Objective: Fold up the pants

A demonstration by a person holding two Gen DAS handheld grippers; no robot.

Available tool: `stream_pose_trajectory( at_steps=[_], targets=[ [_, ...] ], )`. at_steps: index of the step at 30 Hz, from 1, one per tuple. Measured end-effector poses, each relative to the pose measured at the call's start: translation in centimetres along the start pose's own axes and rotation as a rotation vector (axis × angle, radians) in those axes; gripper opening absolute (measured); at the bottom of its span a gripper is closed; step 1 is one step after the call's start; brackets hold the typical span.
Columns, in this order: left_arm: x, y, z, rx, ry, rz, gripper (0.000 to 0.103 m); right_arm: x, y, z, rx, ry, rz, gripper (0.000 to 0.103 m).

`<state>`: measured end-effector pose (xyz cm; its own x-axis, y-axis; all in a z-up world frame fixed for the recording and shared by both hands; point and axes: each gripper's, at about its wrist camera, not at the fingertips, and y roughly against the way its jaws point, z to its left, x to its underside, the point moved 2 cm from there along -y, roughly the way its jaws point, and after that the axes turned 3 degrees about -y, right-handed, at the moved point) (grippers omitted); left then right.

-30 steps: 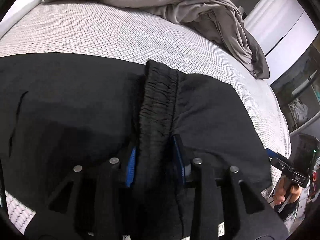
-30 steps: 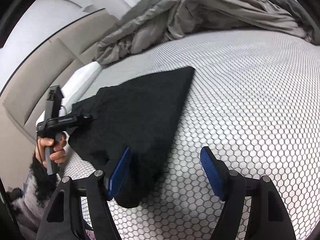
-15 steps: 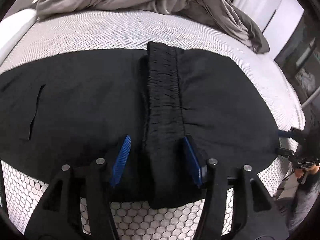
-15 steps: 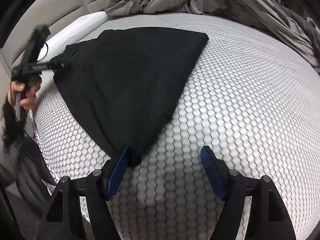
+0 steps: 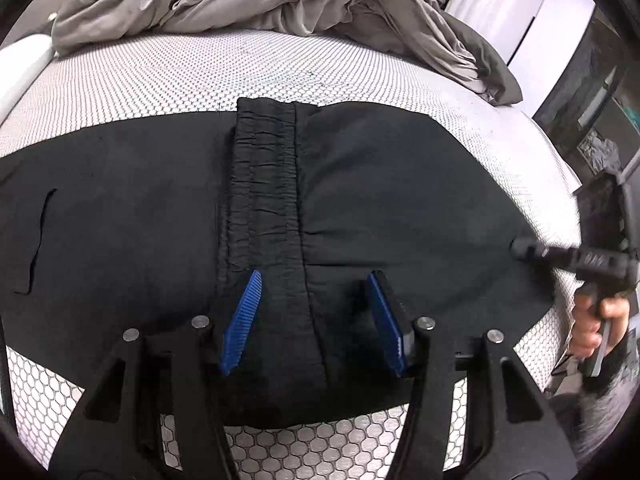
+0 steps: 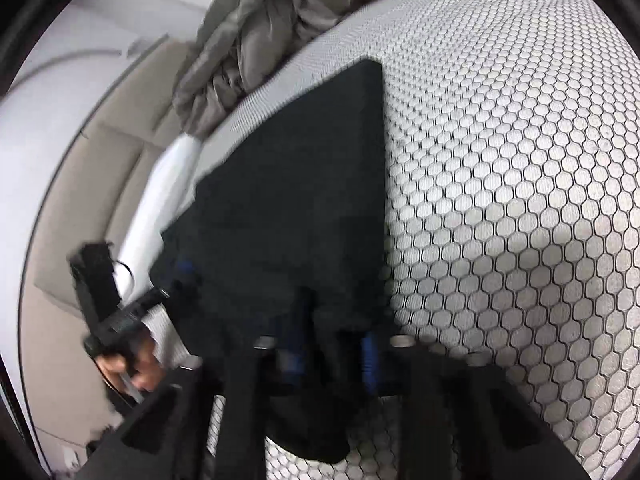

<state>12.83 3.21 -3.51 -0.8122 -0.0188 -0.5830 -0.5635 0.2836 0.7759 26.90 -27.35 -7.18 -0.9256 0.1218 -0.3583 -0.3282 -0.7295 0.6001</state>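
Note:
Black pants (image 5: 380,184) lie flat on the honeycomb mattress (image 5: 160,72), their gathered waistband (image 5: 264,184) folded over the middle. My left gripper (image 5: 312,312) stands open low over the near end of the waistband. Its blue pads (image 5: 242,320) sit on either side of the band and do not press on it. At the pants' right edge my right gripper (image 5: 520,246) is held by a hand. The right wrist view is blurred: there the right gripper (image 6: 330,344) is shut on the near edge of the pants (image 6: 304,200). The left gripper (image 6: 180,276) shows at the left.
A crumpled grey duvet (image 5: 260,4) is heaped at the back of the bed. A white bolster (image 5: 24,68) lies along the left edge, next to a beige padded headboard (image 6: 100,160). White wardrobe doors (image 5: 540,20) stand beyond the right side. The mattress edge is near me.
My left jaws spread and let go of the waistband, and the left hand drew back a little. My right gripper moved onto the pants' corner and closed on it.

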Motion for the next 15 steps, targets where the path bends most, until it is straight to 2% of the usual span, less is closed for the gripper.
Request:
stream_pose_trajectory(
  at_steps=[2,3,4,5,7,10,13,15],
  targets=[
    [0.1,0.0,0.1,0.006,0.009,0.004,0.052,-0.2,0.8,1.1,0.076,0.059,-0.035,0.012],
    [0.2,0.0,0.2,0.002,0.010,0.006,0.052,0.1,0.8,1.3,0.122,0.094,-0.024,0.024],
    [0.2,0.1,0.4,-0.007,0.012,0.005,0.052,0.4,0.2,1.4,0.211,0.139,0.010,0.032],
    [0.1,0.5,0.5,-0.028,0.018,-0.007,0.052,0.7,0.1,1.4,0.258,0.158,0.004,0.035],
    [0.6,2.2,0.7,-0.078,0.000,-0.042,0.052,1.2,1.4,1.7,0.275,0.180,-0.037,0.035],
    [0.6,4.1,-1.9,-0.036,-0.099,-0.117,0.052,1.5,4.1,4.6,0.315,0.272,-0.163,0.035],
    [1.0,2.7,-5.2,0.083,-0.174,-0.089,0.052,2.5,2.9,8.1,0.241,0.326,-0.144,0.035],
    [1.5,0.6,-6.9,0.107,-0.222,-0.024,0.052,3.4,-0.1,9.5,0.245,0.373,-0.093,0.035]
  ],
)
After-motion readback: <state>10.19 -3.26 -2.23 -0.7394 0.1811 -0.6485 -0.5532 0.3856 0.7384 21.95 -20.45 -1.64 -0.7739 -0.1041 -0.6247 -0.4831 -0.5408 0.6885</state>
